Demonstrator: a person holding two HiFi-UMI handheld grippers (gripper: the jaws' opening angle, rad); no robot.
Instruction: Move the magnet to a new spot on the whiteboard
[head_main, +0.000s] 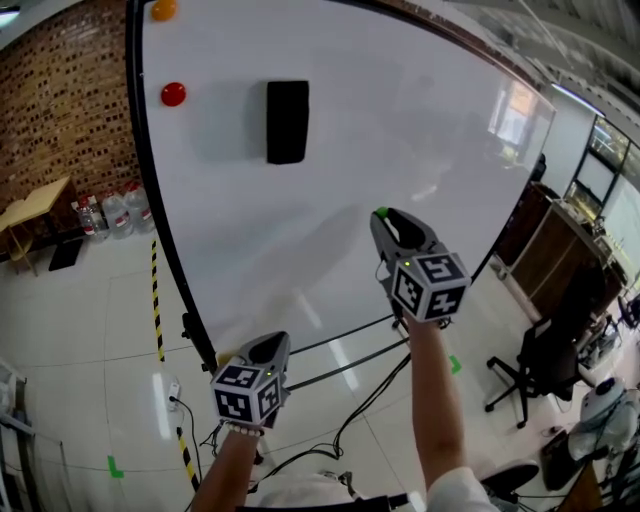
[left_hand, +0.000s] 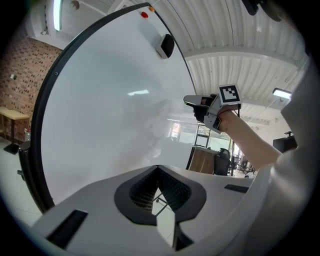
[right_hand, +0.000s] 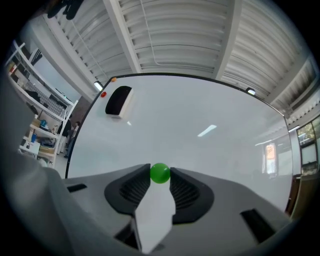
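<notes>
Magnet (right_hand: 160, 173), mostly hidden in head view, sits pinched by right gripper (right_hand: 160, 176); left gripper (left_hand: 158, 169) pressed together, empty

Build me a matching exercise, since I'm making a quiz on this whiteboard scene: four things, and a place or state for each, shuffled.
Things: 1 green magnet; 2 red magnet; 3 black eraser; 4 left claw.
States: A shut, empty; B upper left of the whiteboard, under the orange magnet; C pinched in the right claw; D right of the red magnet.
Pairs: 1-C; 2-B; 3-D; 4-A.
</notes>
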